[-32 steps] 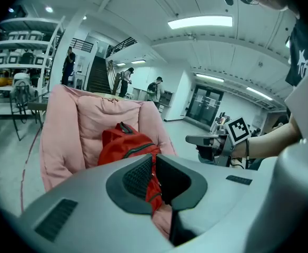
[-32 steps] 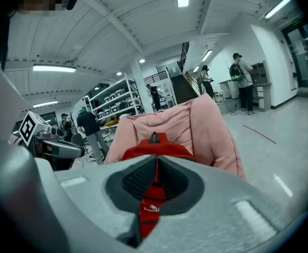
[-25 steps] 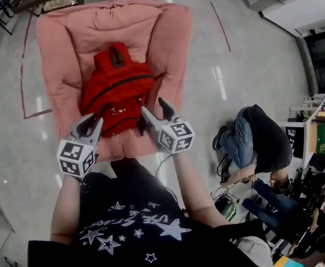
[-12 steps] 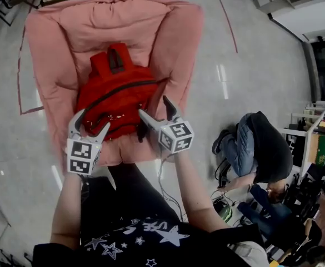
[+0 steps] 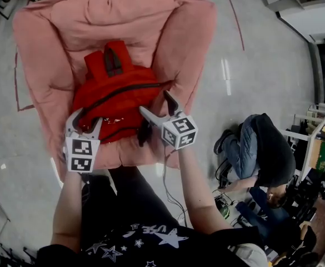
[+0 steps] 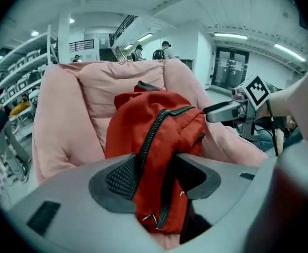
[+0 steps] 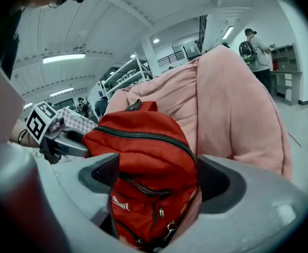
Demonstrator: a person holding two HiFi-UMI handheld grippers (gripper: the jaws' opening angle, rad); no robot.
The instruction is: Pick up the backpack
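Observation:
A red backpack [image 5: 115,96] with dark zips lies on a pink beanbag chair [image 5: 134,26], its handle pointing away from me. My left gripper [image 5: 87,121] is at the backpack's near left corner. In the left gripper view the red backpack [image 6: 154,125] sits between the jaws, which are closing, and a dark gap shows at the right pad. My right gripper [image 5: 155,103] is at the near right corner. Its jaws stand wide open around the backpack [image 7: 143,152], whose front pocket fills the space between them.
A person [image 5: 256,149] crouches on the grey floor to the right of the chair. Desks and shelves with clutter [image 5: 318,132] line the far right. Red tape lines [image 5: 237,21] mark the floor beside the beanbag.
Both grippers have moved forward and down onto the backpack's near corners. Their jaws stand wider than a second ago, and the backpack now sits between each pair.

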